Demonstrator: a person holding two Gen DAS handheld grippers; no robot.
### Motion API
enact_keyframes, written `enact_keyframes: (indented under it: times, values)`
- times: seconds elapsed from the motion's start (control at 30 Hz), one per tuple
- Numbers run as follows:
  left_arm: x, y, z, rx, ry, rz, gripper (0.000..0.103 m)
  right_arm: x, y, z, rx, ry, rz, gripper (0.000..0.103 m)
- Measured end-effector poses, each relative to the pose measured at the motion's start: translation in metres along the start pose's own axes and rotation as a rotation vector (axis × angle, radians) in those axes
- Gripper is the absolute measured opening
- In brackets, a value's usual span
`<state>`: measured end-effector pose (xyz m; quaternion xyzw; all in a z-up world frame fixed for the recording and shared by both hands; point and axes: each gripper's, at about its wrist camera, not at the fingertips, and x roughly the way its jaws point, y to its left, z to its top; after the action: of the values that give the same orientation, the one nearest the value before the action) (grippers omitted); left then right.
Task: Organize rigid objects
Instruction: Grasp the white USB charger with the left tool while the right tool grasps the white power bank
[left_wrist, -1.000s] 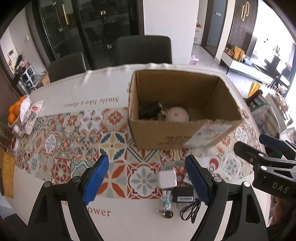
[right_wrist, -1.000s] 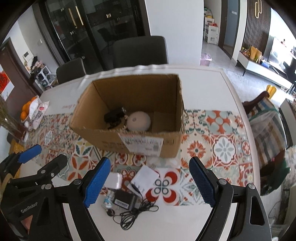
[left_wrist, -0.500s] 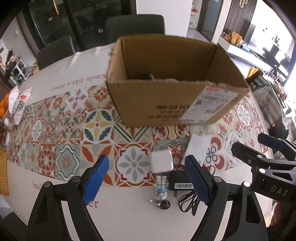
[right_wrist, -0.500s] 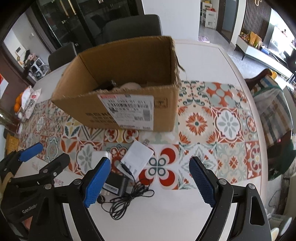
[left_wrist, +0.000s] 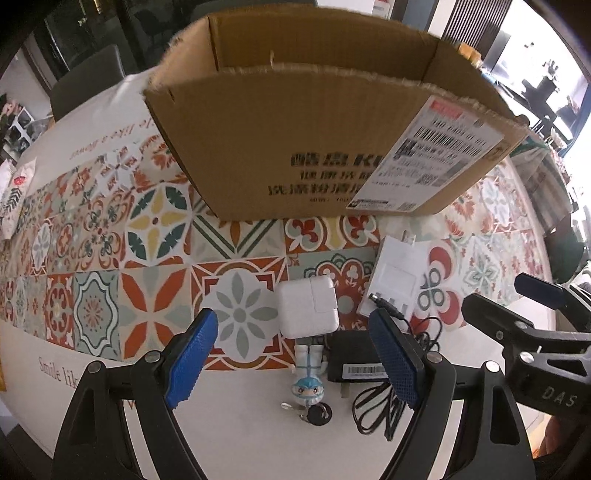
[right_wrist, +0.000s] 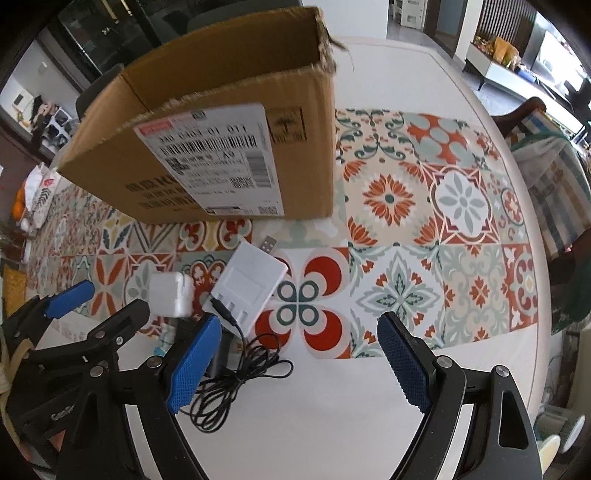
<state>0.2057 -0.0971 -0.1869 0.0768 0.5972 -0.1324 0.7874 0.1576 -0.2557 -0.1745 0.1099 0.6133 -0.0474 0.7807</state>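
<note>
A brown cardboard box stands open on the patterned tablecloth; it also shows in the right wrist view. In front of it lie a white square charger, a flat white battery charger, a black adapter with coiled cable and a small figurine keychain. My left gripper is open low over the white charger and figurine. My right gripper is open, empty, above the table just right of the adapter cable and battery charger.
The round white table carries a tiled-pattern runner. Oranges and a bag sit at the far left. Dark chairs stand behind the table. A striped cloth hangs at the right.
Both grippers have dropped lower and closer to the items in front of the box; the box's inside is now out of sight. Both jaws stay open.
</note>
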Motion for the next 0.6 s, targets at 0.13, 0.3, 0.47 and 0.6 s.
enact_keyframes:
  times: [0.13,0.3,0.47,0.6]
  values:
    - [0.017,-0.003,0.002,0.009,0.035,-0.003,0.083,0.009,-0.002,-0.001,0.008,0.024,0.002,0.087]
    - [0.032,-0.004,0.004,-0.003,0.062,-0.002,0.076,0.018,-0.004,-0.002,0.012,0.045,0.003,0.087]
    - [0.042,-0.005,0.008,-0.015,0.077,0.0,0.069,0.025,-0.005,-0.002,0.017,0.061,-0.001,0.087]
    - [0.053,-0.012,0.012,-0.021,0.093,0.001,0.059,0.03,-0.006,-0.002,0.022,0.071,0.002,0.087]
